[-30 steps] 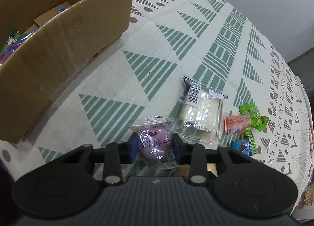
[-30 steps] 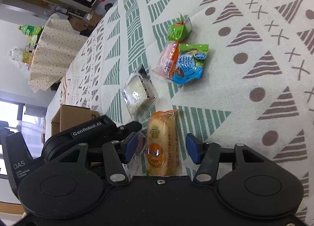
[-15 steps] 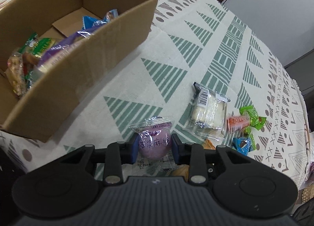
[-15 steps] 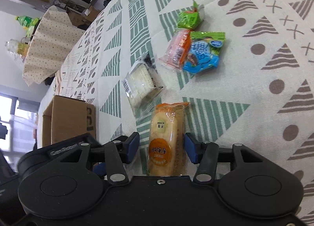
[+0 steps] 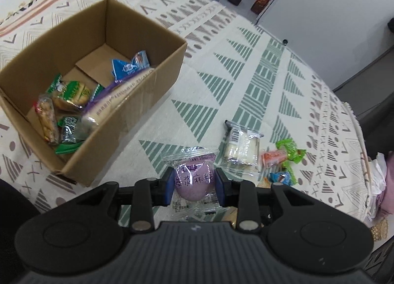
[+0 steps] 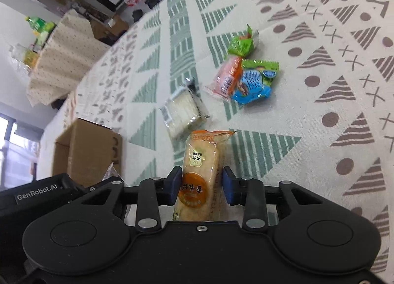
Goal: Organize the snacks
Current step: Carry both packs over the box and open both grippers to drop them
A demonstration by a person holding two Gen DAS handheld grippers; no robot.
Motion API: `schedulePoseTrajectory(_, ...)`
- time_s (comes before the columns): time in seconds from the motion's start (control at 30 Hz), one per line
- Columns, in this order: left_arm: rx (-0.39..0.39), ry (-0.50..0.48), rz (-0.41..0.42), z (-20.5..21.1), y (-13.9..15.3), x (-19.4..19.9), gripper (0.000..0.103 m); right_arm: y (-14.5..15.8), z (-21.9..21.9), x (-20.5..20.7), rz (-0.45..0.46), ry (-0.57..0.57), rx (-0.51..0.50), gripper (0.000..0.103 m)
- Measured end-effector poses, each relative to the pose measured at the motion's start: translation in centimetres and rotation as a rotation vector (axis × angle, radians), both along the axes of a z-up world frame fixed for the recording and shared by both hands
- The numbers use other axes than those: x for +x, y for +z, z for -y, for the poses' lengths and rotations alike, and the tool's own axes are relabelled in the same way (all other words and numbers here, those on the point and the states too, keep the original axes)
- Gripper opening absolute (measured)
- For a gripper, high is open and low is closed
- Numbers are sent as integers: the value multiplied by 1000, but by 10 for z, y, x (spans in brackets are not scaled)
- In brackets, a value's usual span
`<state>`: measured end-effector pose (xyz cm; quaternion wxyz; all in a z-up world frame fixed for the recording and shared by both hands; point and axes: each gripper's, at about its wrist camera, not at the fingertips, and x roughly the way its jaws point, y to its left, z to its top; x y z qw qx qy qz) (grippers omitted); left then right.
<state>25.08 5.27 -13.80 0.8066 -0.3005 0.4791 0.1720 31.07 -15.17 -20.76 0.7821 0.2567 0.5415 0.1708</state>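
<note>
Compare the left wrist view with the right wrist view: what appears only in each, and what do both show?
Left only: the inside of the cardboard box with snacks in it, and the left gripper shut on a purple mochi pack. Right only: the right gripper shut on an orange rice cracker pack. Both: the clear white-cake pack and the patterned tablecloth.

The near wall of the cardboard box (image 5: 128,121) hides the lower packets inside, and the blue packet (image 5: 280,177) is partly hidden behind the left gripper's finger.

Purple mochi packet (image 5: 193,180) held aloft, orange rice-cracker packet (image 6: 200,177) gripped upright
</note>
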Motion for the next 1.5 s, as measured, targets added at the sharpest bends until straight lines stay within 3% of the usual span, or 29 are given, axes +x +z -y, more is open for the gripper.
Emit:
schedulePoseTrajectory(0.4,35,-34,79,-6,44,-28,33,61,9,-19,134,-22,99,35)
schedulePoseTrajectory(0.8,74,-25,116,-27,79,-48,33,92,-6,-37,189,-33,185,35)
schedulePoseTrajectory(1.13,83,-3,153,-47,93,-52,33,113,-25,-39,219,-29,225,35)
schedulePoseTrajectory(1.5,51,12,169,-77,89,-53,33,126,-64,-33,236,15,219,35)
